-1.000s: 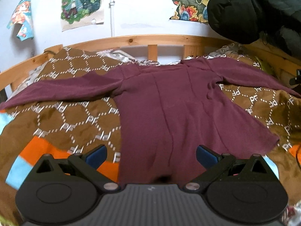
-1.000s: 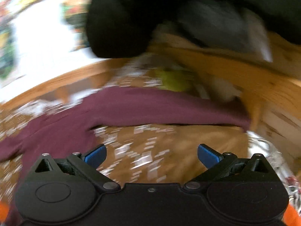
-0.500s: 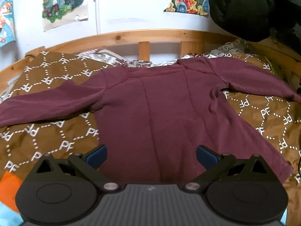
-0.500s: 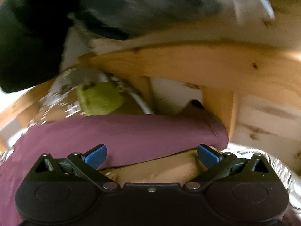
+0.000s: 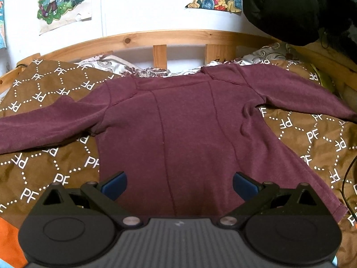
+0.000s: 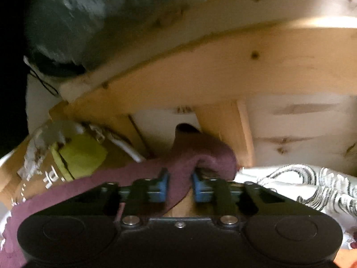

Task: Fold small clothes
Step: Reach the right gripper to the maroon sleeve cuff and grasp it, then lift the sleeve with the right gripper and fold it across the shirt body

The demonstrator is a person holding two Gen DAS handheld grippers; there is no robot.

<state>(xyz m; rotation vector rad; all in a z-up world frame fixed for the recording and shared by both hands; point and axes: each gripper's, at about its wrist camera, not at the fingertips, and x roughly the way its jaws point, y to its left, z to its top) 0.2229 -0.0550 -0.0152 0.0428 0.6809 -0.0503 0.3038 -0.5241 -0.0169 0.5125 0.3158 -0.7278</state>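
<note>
A maroon long-sleeved top [image 5: 185, 131] lies flat on a brown patterned blanket [image 5: 55, 167], collar toward the headboard and both sleeves spread out. My left gripper [image 5: 179, 184] hovers open above the hem, nothing between its blue pads. In the right wrist view my right gripper [image 6: 179, 186] is closing on the end of the top's sleeve [image 6: 200, 154]; a bunched fold of maroon cloth sits pinched between the blue pads, close to the wooden bed frame.
A wooden headboard [image 5: 178, 38] runs along the back and a wooden side rail [image 6: 223, 71] stands just ahead of my right gripper. A black jacket [image 5: 301, 6] hangs at the upper right. A yellow-green cloth [image 6: 78, 156] lies by the sleeve. Patterned silver bedding [image 6: 301, 183] shows at the right.
My right gripper swung to the sleeve end at the bed frame, and its jaws came together on the cuff. My left gripper shifted sideways to sit centred over the hem.
</note>
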